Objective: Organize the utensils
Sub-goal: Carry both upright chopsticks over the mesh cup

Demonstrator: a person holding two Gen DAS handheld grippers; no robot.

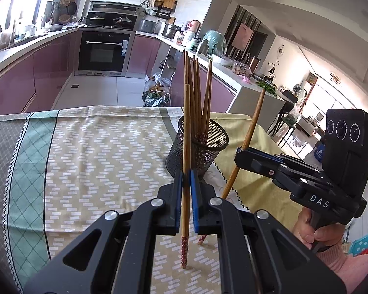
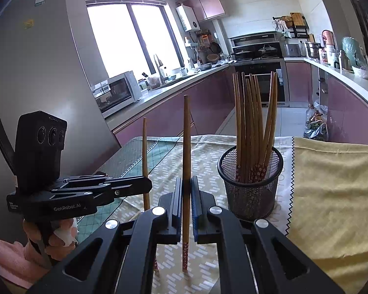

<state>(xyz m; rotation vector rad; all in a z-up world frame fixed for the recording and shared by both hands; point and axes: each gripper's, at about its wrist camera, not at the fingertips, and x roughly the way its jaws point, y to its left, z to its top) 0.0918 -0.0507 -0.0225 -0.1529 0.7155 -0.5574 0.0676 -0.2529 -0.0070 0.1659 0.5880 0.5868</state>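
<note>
Kitchen table w/ cloth [image 1: 98, 142]: mesh holder [image 2: 250, 183] has most chopsticks; left gripper [image 1: 186, 178] and right gripper [image 2: 186, 186] each clamp one chopstick, 2 left.

The left gripper [image 1: 186, 178] is held tilted downward with its fingers [image 1: 176, 191] clamped together; the right gripper [image 2: 187, 188] is held likewise. Each handle is gripped from below by a hand [image 1: 316, 230].

I've got two wooden chopsticks, red-patterned ends down, upright: one [image 1: 186, 147] left, one [image 2: 186, 171] right. Mesh cup [image 2: 251, 183] on the counter holds the rest, approx. upright.
</note>
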